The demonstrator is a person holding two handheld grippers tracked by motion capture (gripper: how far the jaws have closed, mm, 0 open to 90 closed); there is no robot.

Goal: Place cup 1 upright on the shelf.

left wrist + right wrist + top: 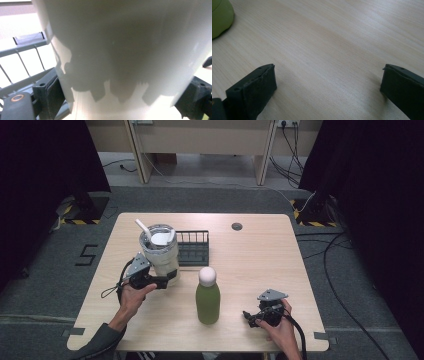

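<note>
The left gripper (pixel 162 281) is clamping the lower part of a tall white tumbler (pixel 160 251), with one jaw pressing on each side of its wall. In the left gripper view the tumbler (pixel 125 50) is standing between the two black jaws, its pale wall running straight up. The tumbler is standing upright at the left of the wooden table (pixel 250 250), its long axis vertical and its open mouth pointing up. A white straw (pixel 141 227) is leaning out of the mouth toward the far left. Just behind and beside the tumbler, a dark wire rack (pixel 194 247) is sitting on the table.

A green bottle (pixel 207 296) with a white round cap is standing upright near the middle of the table, apart from the tumbler. The right gripper (pixel 250 316) is resting low near the front right of the table, its jaws spread wide apart over bare wood, holding nothing. In the right gripper view the bottle's green base (pixel 220 17) is showing at the upper left corner.
</note>
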